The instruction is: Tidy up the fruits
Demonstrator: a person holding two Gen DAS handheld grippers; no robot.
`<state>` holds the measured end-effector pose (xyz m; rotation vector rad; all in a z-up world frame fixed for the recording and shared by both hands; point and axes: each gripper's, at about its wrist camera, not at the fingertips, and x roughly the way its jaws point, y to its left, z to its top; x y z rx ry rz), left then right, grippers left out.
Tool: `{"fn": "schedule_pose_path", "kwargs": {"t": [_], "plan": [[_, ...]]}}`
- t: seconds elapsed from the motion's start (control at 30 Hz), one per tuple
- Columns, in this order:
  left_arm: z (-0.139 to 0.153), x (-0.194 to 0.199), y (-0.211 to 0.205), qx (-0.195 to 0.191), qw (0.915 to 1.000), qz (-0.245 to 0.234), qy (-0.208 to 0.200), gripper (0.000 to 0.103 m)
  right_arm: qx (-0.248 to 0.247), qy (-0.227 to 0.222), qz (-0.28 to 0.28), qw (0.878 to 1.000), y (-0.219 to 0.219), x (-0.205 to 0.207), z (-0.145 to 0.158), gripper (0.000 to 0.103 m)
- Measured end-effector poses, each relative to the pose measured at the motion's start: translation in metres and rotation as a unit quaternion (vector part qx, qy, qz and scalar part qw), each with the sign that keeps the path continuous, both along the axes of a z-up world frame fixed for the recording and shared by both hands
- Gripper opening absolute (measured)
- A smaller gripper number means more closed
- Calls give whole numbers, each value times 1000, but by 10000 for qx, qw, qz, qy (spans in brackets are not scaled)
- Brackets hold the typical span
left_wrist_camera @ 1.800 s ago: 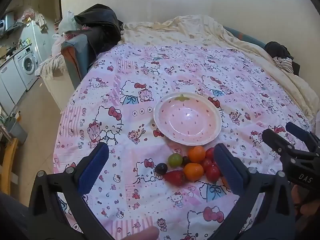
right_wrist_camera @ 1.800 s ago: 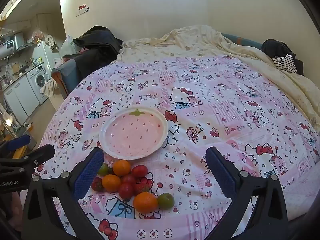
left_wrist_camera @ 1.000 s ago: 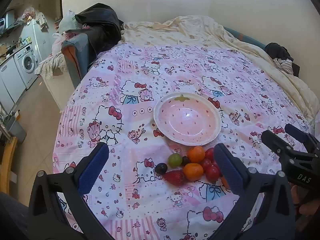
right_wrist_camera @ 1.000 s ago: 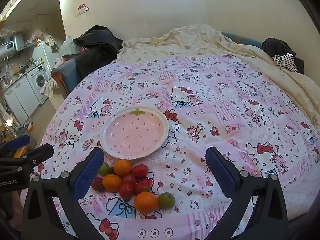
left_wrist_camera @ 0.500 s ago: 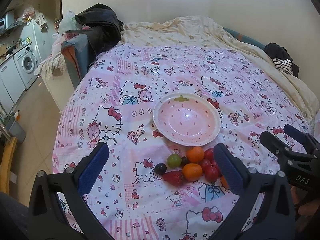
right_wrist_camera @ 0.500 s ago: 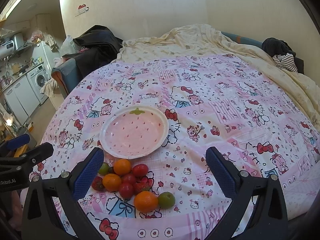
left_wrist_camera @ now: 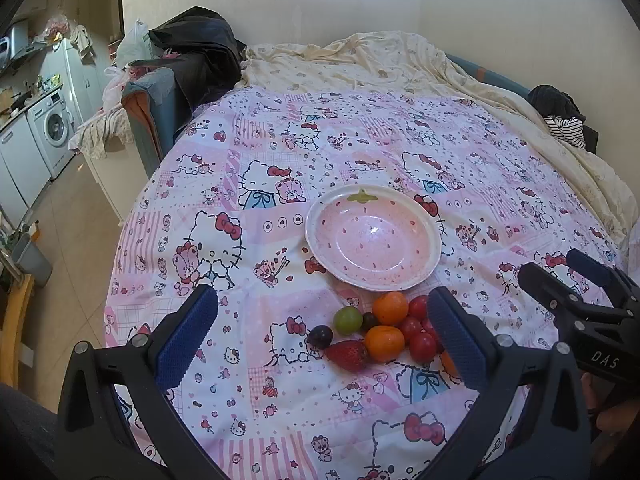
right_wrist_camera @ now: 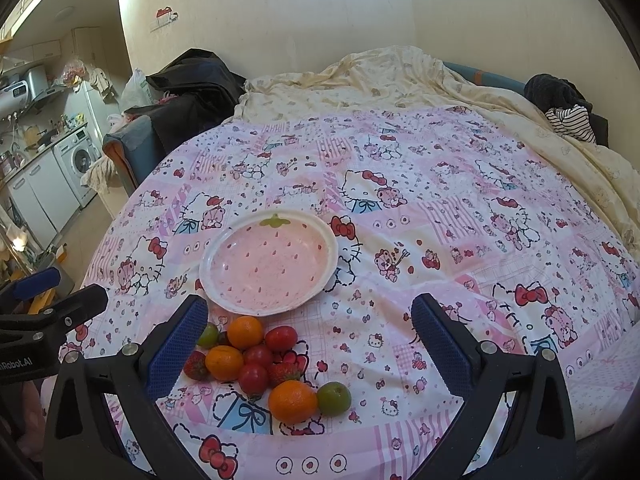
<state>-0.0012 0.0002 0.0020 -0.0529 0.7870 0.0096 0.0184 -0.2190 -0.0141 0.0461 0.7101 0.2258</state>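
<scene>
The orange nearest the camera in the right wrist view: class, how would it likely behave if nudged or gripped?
The orange looks round and smooth, so a nudge would probably roll it, perhaps into the green fruit touching it. It lies on soft quilt, which may slow any roll. Its skin looks firm, so a gentle squeeze should likely hold.

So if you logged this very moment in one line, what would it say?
left gripper: open, empty | right gripper: open, empty | plate: empty | fruits: piled on bedspread beside plate
</scene>
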Motion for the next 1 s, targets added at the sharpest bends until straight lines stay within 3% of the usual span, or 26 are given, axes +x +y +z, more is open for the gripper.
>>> {"fn": "schedule_pose_path", "kwargs": {"t": [1.0], "plan": [[-1,1,1,50,10000,-11,-7,103,-3,48,24,10000,2,0,-4,103]]}}
